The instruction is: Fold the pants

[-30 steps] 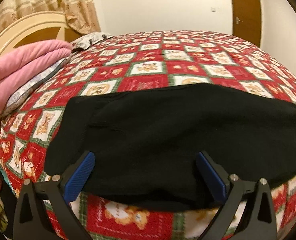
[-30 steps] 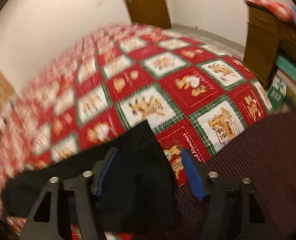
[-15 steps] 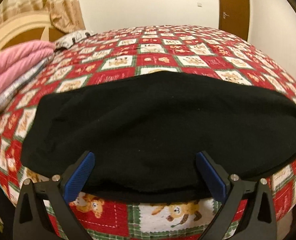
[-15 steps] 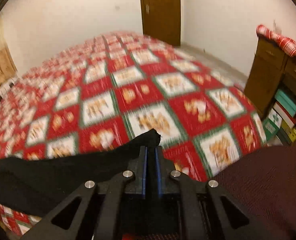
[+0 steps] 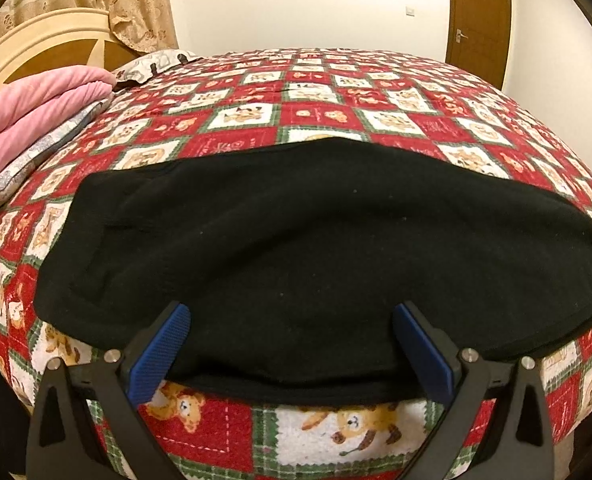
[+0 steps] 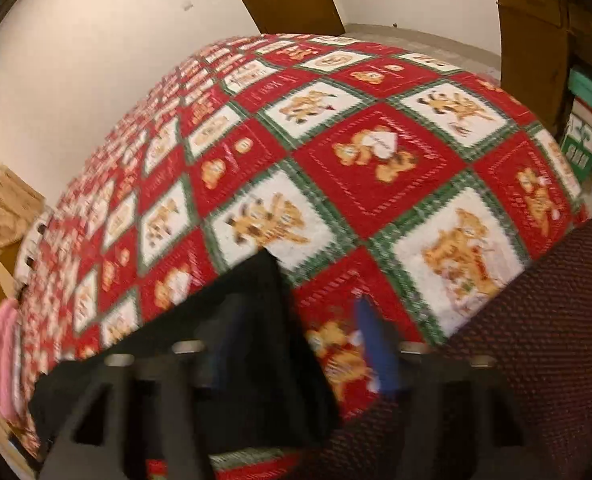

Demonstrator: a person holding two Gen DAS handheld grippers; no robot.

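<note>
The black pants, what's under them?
The black pants lie on a bed cover with red and white teddy bear squares. The squares right beneath them are covered, so those can't be seen.

- Left wrist view: close above near bed edge, angled down over black pants (image 5: 296, 248), facing headboard wall.
- Right wrist view: tilted, blurred, close at pants (image 6: 232, 320) end.
- Shared: quilt (image 5: 336, 92), pants.

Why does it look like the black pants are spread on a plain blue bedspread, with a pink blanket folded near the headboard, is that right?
Nearly. The left wrist view shows the black pants lying on a red, white and green checked bedspread printed with bears, not plain blue. The pink blanket is indeed folded near the headboard.
</note>
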